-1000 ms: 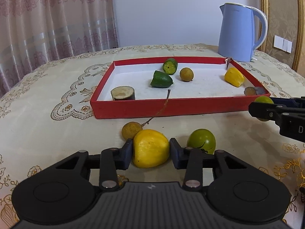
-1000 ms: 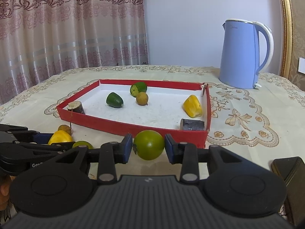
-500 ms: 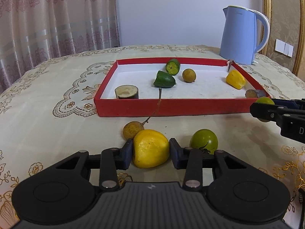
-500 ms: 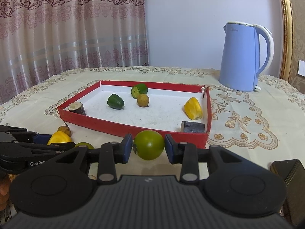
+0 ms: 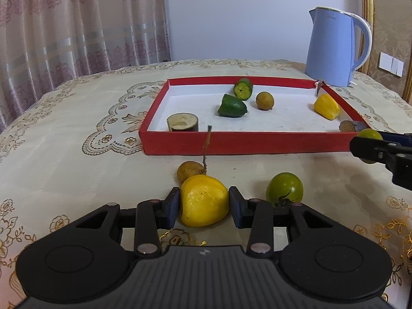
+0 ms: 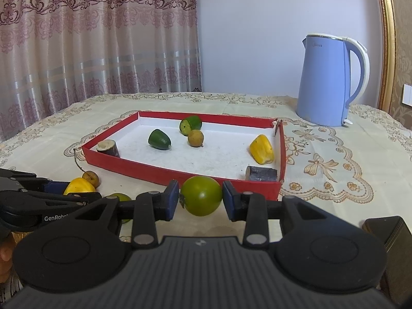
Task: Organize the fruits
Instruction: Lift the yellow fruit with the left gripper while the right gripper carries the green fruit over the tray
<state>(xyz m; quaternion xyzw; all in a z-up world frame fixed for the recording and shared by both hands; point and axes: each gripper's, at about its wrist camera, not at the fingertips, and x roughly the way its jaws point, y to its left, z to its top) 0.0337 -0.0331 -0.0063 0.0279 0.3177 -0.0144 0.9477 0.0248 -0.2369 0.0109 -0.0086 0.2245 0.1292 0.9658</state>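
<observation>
Fruits spread over tablecloth (image 5: 64, 159) and red tray (image 5: 244, 143). Nearest in left wrist view: yellow fruit (image 5: 204, 200) clamped between pads of left gripper (image 5: 204, 207), both blue pads pressed on its sides, near front edge of table. Just behind, touching or almost touching: brown longan (image 5: 189, 171) with thin twig (image 5: 206, 146) rising against tray's front wall. Just to the right, loose on cloth: green tomato (image 5: 284, 189), calyx facing the camera. In right wrist view: second green tomato (image 6: 201, 195) gripped between pads of right gripper (image 6: 200, 199), just before tray's near right corner; whether resting on cloth or lifted, cannot tell. Dark object (image 6: 391, 234) at right edge, mostly cut off.

Inside tray, along front wall: cut cane stub (image 5: 182, 122) at left corner, dark cane piece (image 6: 261, 173) at right corner. Toward the middle: green pepper piece (image 5: 231, 105), round longan (image 5: 264, 100) well apart from it to the right. Near right wall: yellow pepper piece (image 5: 326, 106). By back wall: cucumber chunk (image 5: 243, 88), cut face forward.

Beyond tray's far right corner: blue kettle (image 6: 332, 82) upright on table. Farthest: patterned curtain (image 6: 90, 38) at left, pale wall (image 6: 244, 25) behind.
</observation>
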